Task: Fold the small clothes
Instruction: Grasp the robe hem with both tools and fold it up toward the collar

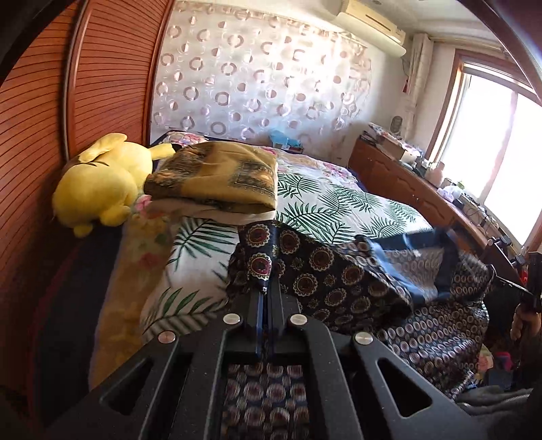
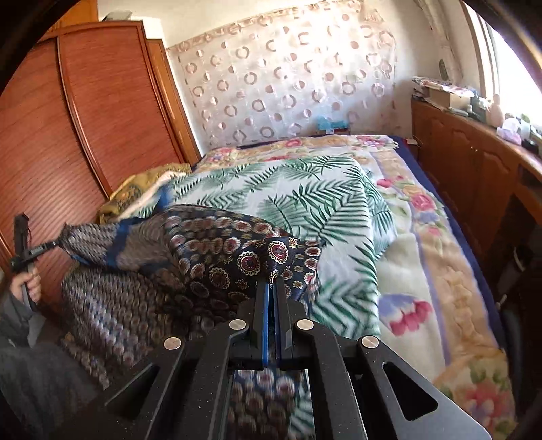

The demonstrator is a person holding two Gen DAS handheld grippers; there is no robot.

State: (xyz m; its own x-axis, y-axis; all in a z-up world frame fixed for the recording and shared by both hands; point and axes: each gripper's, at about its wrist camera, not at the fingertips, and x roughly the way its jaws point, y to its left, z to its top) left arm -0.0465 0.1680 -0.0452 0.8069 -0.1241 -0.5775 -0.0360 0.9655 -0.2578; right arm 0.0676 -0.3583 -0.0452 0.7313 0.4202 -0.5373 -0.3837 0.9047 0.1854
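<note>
While stretched between both grippers, patterned scarf [image 1: 338,277] sags: thin, light, slippery | left gripper [image 1: 266,287] fingers clenched on corner | right gripper [image 2: 272,281] likewise | hold corners, lower onto bed [image 2: 338,210].

A bed [image 2: 423,237] fills the middle of the room, covered by a floral blanket [image 2: 440,287] with a palm-leaf throw [image 2: 305,203] laid over it. Along the left stands a reddish wooden wardrobe [image 1: 111,67] with ribbed sliding doors. The far wall is hung with a sheer curtain [image 1: 254,74] patterned in rings, and an air conditioner [image 1: 372,23] is mounted high above it. On the right runs a low wooden cabinet [image 2: 467,162], its top cluttered with boxes and small items too blurred to name. Behind it a wood-framed window [image 1: 491,135] lets in strong daylight. A yellow plush toy [image 1: 101,182] and folded ochre bedding [image 1: 216,176] lie near the wardrobe.
</note>
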